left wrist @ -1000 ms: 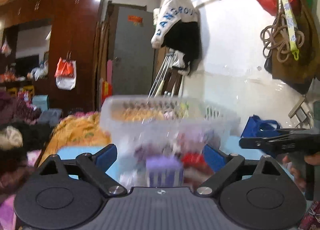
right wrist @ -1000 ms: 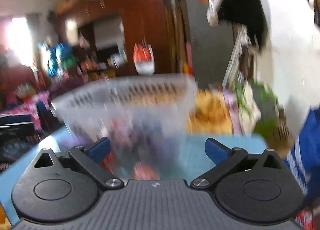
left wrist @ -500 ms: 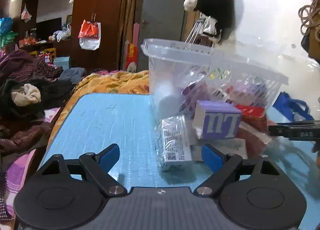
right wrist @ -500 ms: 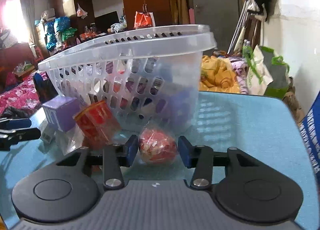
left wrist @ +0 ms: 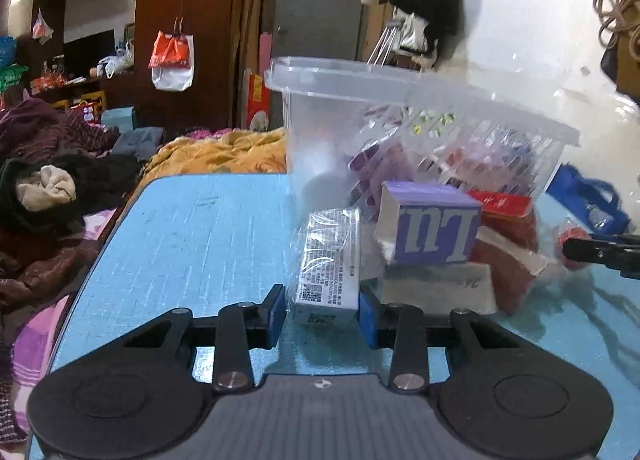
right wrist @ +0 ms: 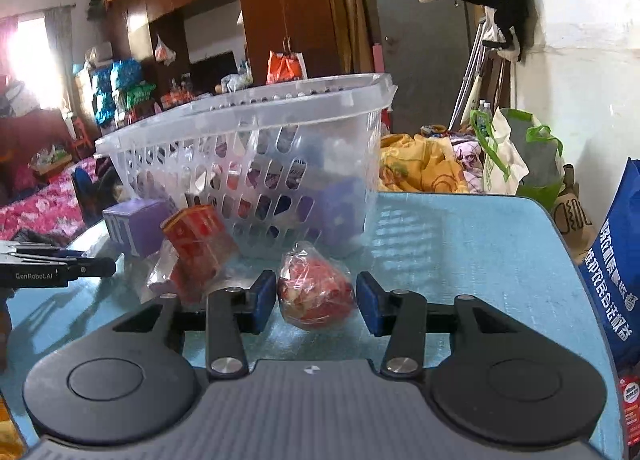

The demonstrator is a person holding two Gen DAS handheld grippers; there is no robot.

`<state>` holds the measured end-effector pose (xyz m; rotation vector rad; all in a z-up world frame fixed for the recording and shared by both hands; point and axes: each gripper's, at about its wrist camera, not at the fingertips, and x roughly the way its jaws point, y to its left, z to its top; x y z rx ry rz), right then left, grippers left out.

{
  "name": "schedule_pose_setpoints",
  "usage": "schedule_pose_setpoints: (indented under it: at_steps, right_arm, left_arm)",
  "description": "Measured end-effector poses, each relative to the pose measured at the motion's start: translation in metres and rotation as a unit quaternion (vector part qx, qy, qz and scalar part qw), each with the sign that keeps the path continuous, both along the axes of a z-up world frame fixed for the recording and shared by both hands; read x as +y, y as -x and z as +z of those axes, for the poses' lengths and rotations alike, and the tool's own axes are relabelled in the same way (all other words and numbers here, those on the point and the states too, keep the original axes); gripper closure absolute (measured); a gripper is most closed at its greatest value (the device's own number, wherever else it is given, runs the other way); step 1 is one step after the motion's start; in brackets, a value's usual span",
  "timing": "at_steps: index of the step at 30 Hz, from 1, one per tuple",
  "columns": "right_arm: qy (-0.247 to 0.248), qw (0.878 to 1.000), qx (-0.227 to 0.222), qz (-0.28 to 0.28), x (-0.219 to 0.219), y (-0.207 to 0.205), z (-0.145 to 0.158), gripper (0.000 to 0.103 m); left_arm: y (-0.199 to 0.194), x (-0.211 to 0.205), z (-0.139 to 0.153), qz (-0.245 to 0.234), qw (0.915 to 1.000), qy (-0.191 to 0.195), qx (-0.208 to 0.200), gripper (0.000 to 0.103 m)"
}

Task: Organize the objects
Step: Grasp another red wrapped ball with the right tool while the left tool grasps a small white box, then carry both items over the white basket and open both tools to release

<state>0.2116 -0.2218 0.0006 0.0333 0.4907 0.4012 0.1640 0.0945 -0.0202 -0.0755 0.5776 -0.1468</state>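
- Two handheld grippers at a blue table (left wrist: 192, 236), each seen from its own wrist camera.
- Left gripper (left wrist: 322, 314): blue pads closed on the near end of a white wrapped box (left wrist: 330, 264), pinching it from both sides while it lies on the table.
- Just beyond those fingers, to the right: purple box (left wrist: 430, 221) tilted atop a pale flat box (left wrist: 436, 286), with a red packet (left wrist: 508, 227) further right.
- Behind that pile: clear plastic basket (left wrist: 360, 115), partly filled, its contents blurred through the slotted wall.
- Right gripper (right wrist: 316, 304): pads drawn in close on either side of a red wrapped ball (right wrist: 316, 292) resting on the table; pressing or only brushing the wrapper, cannot tell.
- Ahead and left of the right fingers: red packet (right wrist: 196, 244) leaning, purple box (right wrist: 134, 219) beyond it, basket (right wrist: 256, 163) straight ahead.
- Far left of the right fingers: tip of the left gripper (right wrist: 60, 270), well apart.
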Motion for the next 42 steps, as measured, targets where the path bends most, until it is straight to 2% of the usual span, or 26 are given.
schedule_pose_setpoints:
  at_steps: [6, 10, 16, 23, 26, 29, 32, 35, 39, 42]
  right_arm:
    - [-0.012, 1.0, -0.017, -0.003, -0.003, 0.004, 0.002, 0.055]
    - [-0.01, 0.999, -0.033, -0.005, -0.003, 0.009, 0.003, 0.055]
    - [0.003, 0.999, -0.053, -0.004, 0.001, 0.014, 0.004, 0.055]
    - [0.0, 0.998, -0.065, -0.003, 0.0, 0.017, 0.005, 0.055]
    - [-0.017, 0.997, -0.079, -0.003, -0.006, 0.023, 0.006, 0.055]
    - [-0.075, 0.994, -0.081, 0.01, -0.02, 0.031, 0.01, 0.055]
    - [-0.111, 0.989, -0.095, 0.027, -0.026, 0.044, 0.025, 0.055]
    - [-0.083, 0.987, -0.133, 0.028, -0.011, 0.049, 0.055, 0.055]
    - [-0.052, 0.985, -0.157, 0.045, 0.017, 0.02, 0.097, 0.055]
    - [-0.02, 0.986, -0.158, 0.044, 0.036, -0.015, 0.112, 0.055]
  left_arm:
    - [0.014, 0.011, 0.001, -0.014, 0.9983, 0.04, -0.039, 0.062]
    - [0.017, 0.013, 0.0, -0.011, 0.9973, 0.051, -0.051, 0.062]
    - [0.023, 0.011, 0.003, -0.017, 0.9953, 0.048, -0.082, 0.061]
    - [0.025, 0.014, 0.004, -0.009, 0.9945, 0.049, -0.091, 0.061]
    - [0.033, 0.013, 0.006, -0.011, 0.9921, 0.046, -0.117, 0.061]
    - [0.05, 0.009, 0.011, -0.001, 0.9849, 0.03, -0.17, 0.061]
    - [0.064, 0.006, 0.026, -0.011, 0.9798, 0.053, -0.193, 0.061]
    - [0.067, -0.003, 0.055, -0.027, 0.9768, 0.052, -0.206, 0.061]
    - [0.035, -0.018, 0.1, -0.049, 0.9769, 0.054, -0.201, 0.061]
    - [-0.009, -0.028, 0.122, -0.061, 0.9814, 0.06, -0.172, 0.061]
